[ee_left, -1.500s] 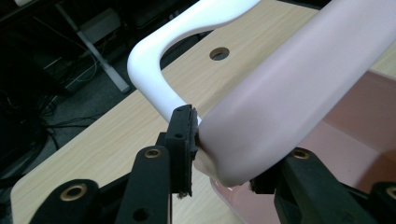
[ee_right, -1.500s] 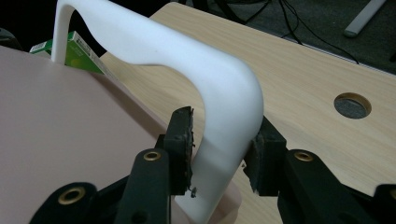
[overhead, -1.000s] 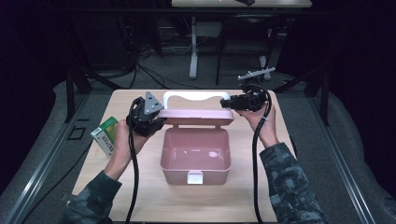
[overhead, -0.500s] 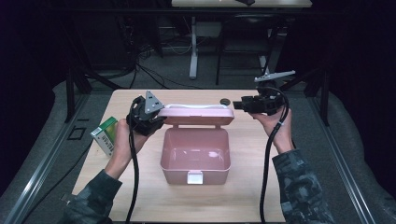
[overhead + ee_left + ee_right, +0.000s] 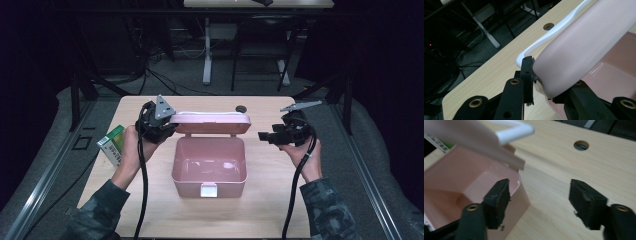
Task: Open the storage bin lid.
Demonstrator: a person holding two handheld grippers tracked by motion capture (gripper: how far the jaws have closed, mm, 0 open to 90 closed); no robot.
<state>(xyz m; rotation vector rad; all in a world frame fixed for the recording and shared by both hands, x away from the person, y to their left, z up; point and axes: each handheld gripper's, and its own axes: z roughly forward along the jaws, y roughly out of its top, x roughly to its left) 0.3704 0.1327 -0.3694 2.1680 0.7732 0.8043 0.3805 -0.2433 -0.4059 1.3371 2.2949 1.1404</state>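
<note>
An open pink box stands mid-table, its inside bare. The pink lid stands raised behind it, with a white handle along its back. My left gripper is shut on the lid's left end; in the left gripper view my left gripper has its jaws pressed on both faces of the lid. My right gripper hovers to the right of the box, apart from the lid. Its jaws have just been opening, and my right gripper has nothing between them, with the box corner beside them.
A green and white carton lies at the table's left edge beside my left hand. A round cable hole sits in the wooden tabletop behind the lid. Dark floor, cables and desk legs lie beyond the far edge.
My right gripper let go of the lid's right end, moved right and slightly toward me, and opened. The lid stays raised in my left gripper, which has not moved.
</note>
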